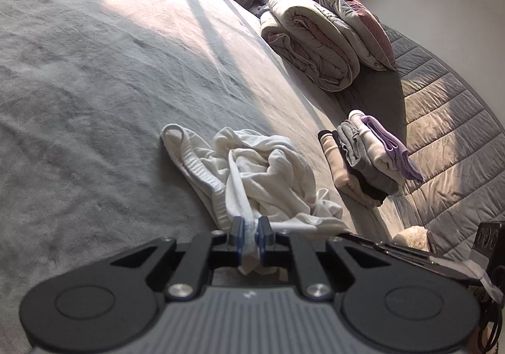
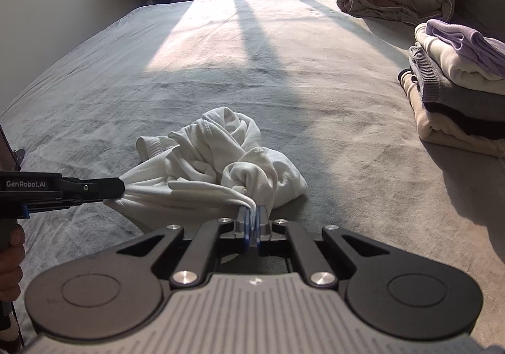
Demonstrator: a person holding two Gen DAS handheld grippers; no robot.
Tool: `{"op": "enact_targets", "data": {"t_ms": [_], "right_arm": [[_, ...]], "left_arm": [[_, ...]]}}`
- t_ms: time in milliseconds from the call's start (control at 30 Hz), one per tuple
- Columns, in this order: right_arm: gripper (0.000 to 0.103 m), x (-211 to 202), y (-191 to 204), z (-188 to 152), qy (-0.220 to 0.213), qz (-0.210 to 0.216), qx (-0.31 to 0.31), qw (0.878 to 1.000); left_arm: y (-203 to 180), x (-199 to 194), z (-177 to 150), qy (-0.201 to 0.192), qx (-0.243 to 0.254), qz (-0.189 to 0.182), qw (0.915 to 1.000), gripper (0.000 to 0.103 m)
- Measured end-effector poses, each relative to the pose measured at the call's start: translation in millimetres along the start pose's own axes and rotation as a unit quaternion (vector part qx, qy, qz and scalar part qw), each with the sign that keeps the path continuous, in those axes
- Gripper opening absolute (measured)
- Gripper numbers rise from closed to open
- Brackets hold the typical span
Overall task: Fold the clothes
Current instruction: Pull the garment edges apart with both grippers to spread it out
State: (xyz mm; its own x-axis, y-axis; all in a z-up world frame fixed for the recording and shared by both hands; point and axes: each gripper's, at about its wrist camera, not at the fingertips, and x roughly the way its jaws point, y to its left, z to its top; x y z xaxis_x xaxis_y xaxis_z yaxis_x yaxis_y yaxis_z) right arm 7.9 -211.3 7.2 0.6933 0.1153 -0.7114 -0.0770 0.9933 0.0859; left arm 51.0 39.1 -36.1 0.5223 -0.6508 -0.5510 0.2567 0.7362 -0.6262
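Right wrist — both claws pinch garment

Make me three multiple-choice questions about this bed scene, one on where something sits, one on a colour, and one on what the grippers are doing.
1. Where is the stack of folded clothes relative to the white garment, seen from the right wrist camera?
A. To its right
B. To its left
C. Underneath it

2. What colour is the top item of that stack?
A. Red
B. Lilac
C. Green

3. What state is the white garment in?
A. Neatly folded flat
B. Hanging on a hanger
C. Crumpled, pinched by both grippers

Answers:
1. A, since the stack sits at the right edge of the bed.
2. B, since a pale purple piece lies on top.
3. C, since the left gripper and right gripper are each closed on bunched white fabric.
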Motion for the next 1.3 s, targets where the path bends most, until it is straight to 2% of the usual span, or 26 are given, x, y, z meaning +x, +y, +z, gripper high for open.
{"op": "enact_targets", "data": {"t_ms": [133, 167, 233, 300, 367, 467, 500, 533, 567, 633, 667, 767, 833, 967, 1000, 1033, 1067, 1167, 1300], "right_arm": [[0.002, -2.0, -9.5, -0.2, -0.007, -0.053, -0.007, 0.999], [0.002, -1.2, -15.4, -0.7, -0.005, -0.065, -0.004, 0.998], [0.003, -0.7, -25.1, -2.1, 0.002, -0.062, 0.006, 0.998], [0.006, -0.7, -30.2, -3.1, 0.006, -0.052, 0.016, 0.999], [0.017, -1.6, -32.1, -2.7, 0.006, -0.038, 0.027, 0.999], [0.021, -2.6, -28.2, 1.6, 0.000, -0.013, 0.037, 0.999], [0.032, -2.6, -26.3, 2.7, -0.004, 0.001, 0.042, 0.999], [0.048, -2.6, -24.3, 3.7, -0.007, 0.016, 0.047, 0.999], [0.052, -1.7, -21.8, 4.7, -0.009, 0.030, 0.050, 0.998], [0.052, 2.3, -11.9, 7.9, -0.008, 0.050, 0.041, 0.998], [0.052, 6.0, -7.8, 9.1, -0.008, 0.045, 0.032, 0.998], [0.052, 19.8, -1.9, 12.0, -0.001, 0.024, 0.015, 1.000], [0.052, 34.0, -5.7, 11.8, 0.019, 0.010, 0.016, 1.000], [0.052, 53.8, -14.7, 3.7, 0.050, 0.006, 0.017, 0.999], [0.049, 56.2, -16.3, 1.1, 0.052, 0.007, 0.017, 0.998], [0.033, 55.9, -16.7, 0.5, 0.051, 0.007, 0.018, 0.999], [0.026, 55.3, -16.9, 0.1, 0.049, 0.006, 0.019, 0.999], [0.020, 49.6, -14.7, 0.1, 0.040, -0.005, 0.010, 0.999], [0.019, 36.9, -15.6, 4.0, 0.016, -0.049, -0.016, 0.999]], "left_arm": [[-11.2, 0.2, -5.3, -0.009, 0.043, 0.037, 0.9984, 0.014], [-10.4, 1.4, -4.8, -0.006, 0.041, 0.034, 0.9985, 0.017], [-7.2, 4.7, -4.7, -0.002, 0.030, 0.025, 0.9992, 0.036], [-7.5, 11.2, -6.2, 0.000, 0.026, 0.027, 0.9993, 0.037], [-8.6, 17.5, -8.4, 0.000, 0.023, 0.032, 0.9992, 0.037], [-12.2, 28.2, -15.8, 0.003, 0.016, 0.044, 0.9989, 0.037], [-12.8, 31.4, -18.2, 0.005, 0.012, 0.042, 0.9990, 0.037], [-13.4, 34.5, -20.6, 0.008, 0.009, 0.040, 0.9991, 0.037], [-14.0, 37.7, -23.0, 0.010, 0.005, 0.038, 0.9992, 0.037], [-14.9, 42.6, -27.0, 0.011, 0.001, 0.036, 0.9993, 0.036], [-15.5, 43.9, -28.0, 0.010, 0.002, 0.041, 0.9991, 0.036], [-17.7, 44.6, -28.9, 0.008, 0.015, 0.054, 0.9984, 0.022], [-17.6, 41.1, -28.1, 0.008, 0.024, 0.068, 0.9974, 0.013], [-15.0, 30.3, -26.2, -0.002, 0.046, 0.108, 0.9931, 0.011], [-11.6, 25.3, -24.8, -0.006, 0.049, 0.117, 0.9918, 0.011], [-8.2, 20.3, -23.4, -0.011, 0.052, 0.127, 0.9904, 0.010], [-4.8, 15.4, -22.0, -0.016, 0.055, 0.137, 0.9889, 0.010], [7.3, -1.3, -16.9, -0.027, 0.052, 0.153, 0.9866, 0.010], [15.3, -24.7, -10.8, -0.045, 0.067, 0.192, 0.9782, 0.010]]}}
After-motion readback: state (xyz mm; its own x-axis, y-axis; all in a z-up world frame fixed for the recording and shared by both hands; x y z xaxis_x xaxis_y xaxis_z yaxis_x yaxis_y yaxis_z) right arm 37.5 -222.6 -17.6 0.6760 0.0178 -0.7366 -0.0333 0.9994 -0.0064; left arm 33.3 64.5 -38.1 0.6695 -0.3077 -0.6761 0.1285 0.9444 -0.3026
